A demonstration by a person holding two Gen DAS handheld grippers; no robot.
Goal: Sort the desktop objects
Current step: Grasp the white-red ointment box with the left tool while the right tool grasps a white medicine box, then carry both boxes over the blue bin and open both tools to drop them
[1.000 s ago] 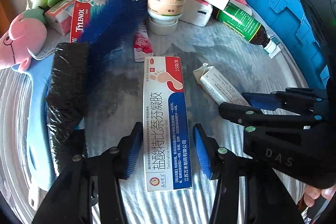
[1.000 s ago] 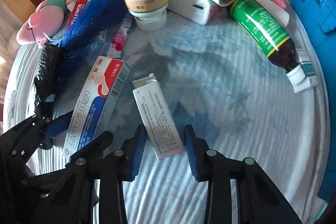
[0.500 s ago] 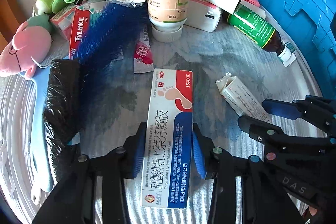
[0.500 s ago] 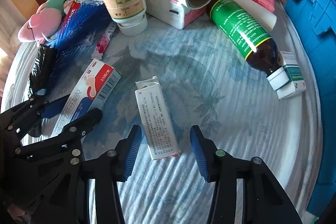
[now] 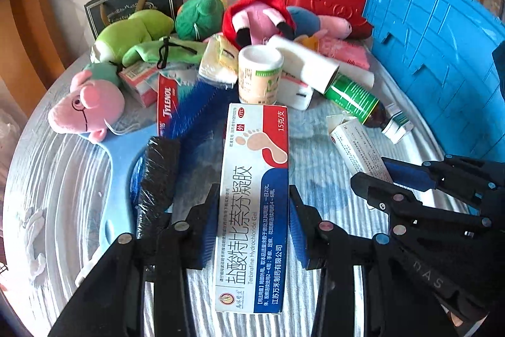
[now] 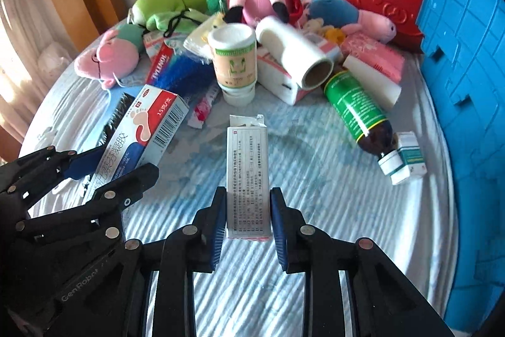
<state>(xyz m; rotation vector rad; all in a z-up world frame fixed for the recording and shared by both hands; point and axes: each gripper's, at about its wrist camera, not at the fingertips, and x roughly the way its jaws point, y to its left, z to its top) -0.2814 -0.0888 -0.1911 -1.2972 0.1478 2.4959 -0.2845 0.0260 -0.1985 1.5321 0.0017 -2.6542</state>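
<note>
On striped table [image 6: 315,185], left gripper [image 5: 254,223] clamping foot-gel box [image 5: 252,204], long axis pointing away, right gripper [image 6: 247,220] jaws closing, pads pressing white carton [image 6: 247,179], lengthwise along fingers, blue crate [image 6: 467,84] contents unseen

Home bedroom: plush toys [image 5: 86,106] on bedsheet [image 6: 315,210]

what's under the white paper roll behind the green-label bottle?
The white paper roll lies tilted on a white-and-pink box, its open end over the brown bottle. The roll covers the box's top, so its print is unreadable.
</note>
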